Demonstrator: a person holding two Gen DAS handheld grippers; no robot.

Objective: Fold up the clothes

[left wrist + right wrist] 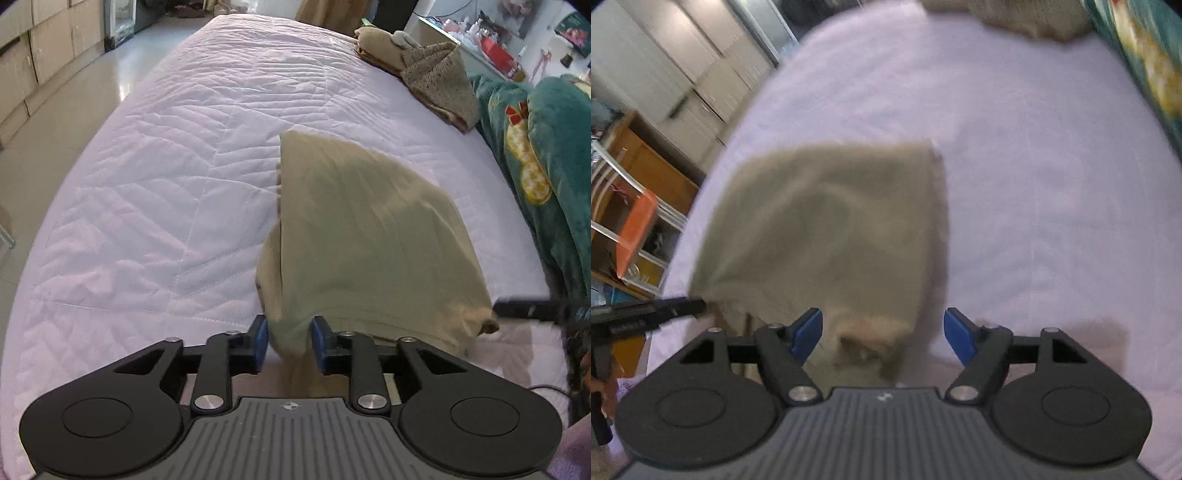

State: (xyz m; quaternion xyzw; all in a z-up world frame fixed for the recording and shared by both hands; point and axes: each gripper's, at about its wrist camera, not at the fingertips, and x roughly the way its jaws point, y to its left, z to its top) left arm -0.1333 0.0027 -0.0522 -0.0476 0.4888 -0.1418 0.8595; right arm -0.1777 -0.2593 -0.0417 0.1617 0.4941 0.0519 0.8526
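Garment: an olive-tan piece of clothing [369, 236], folded into a rough rectangle, lies on the bed towards its right side; its near edge is lifted and bunched.
Garment, right view: the same cloth [827, 229] spreads ahead and to the left, blurred, with a crumpled corner nearest the camera.
Left gripper: the left gripper [289, 341] has its blue pads pressed against a gathered fold of the garment's near edge, jaws pinching the cloth between them.
Right gripper: the right gripper [882, 336] has its jaws spread wide; the crumpled corner sits low between them, touching neither pad. In the left view its dark tip [524, 308] shows at the garment's right corner.
Bed: a pale lilac quilted cover [166, 177] fills most of both views.
Other clothes: a pile of brown and speckled fabric [436, 77] sits at the far right of the bed, well apart from the garment.
Blanket: a dark green blanket [546, 155] with yellow and red patterning lies along the bed's right edge.
Floor: shiny pale tiles [74, 96] run along the left of the bed.
Shelf: a wooden unit with an orange bin [635, 229] stands left of the bed.
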